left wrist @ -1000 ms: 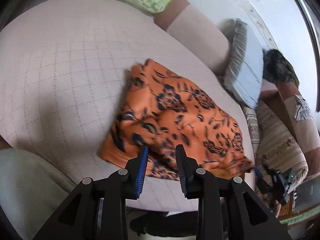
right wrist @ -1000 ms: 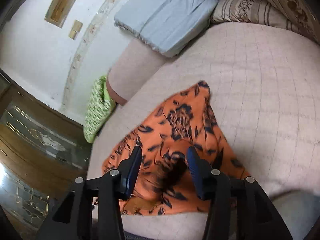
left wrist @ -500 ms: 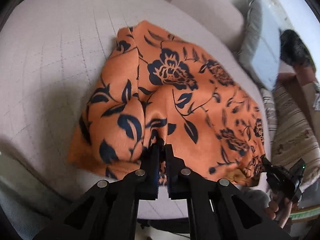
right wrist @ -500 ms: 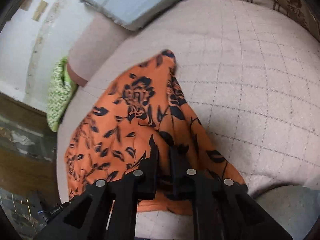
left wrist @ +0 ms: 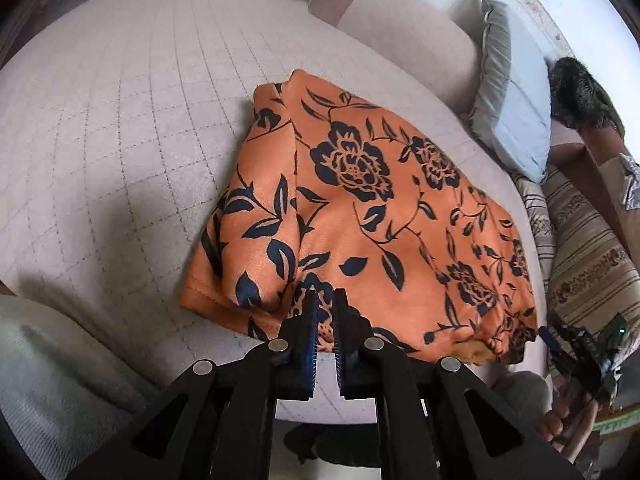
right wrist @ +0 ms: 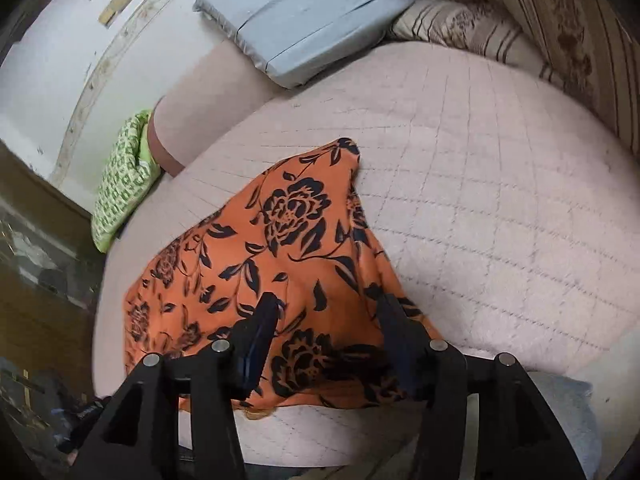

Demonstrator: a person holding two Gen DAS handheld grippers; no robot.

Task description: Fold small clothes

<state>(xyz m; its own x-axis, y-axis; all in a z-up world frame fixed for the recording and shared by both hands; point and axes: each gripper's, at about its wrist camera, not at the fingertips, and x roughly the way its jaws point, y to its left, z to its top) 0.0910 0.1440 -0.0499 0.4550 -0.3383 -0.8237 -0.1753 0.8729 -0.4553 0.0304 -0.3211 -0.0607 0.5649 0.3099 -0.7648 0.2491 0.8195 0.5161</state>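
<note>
Both my grippers have closed in on the orange floral garment (left wrist: 360,216) since a second ago.
My left gripper (left wrist: 324,300) pinches its six-o'clock hem; my right gripper (right wrist: 328,312) has just reopened wide, straddling cloth.

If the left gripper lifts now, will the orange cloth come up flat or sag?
Probably sag. The orange cloth lies in soft folds and creases, so it looks floppy and light. The left gripper pinches only one spot on its near edge, so the rest would likely drape and its layers may slide open.
</note>
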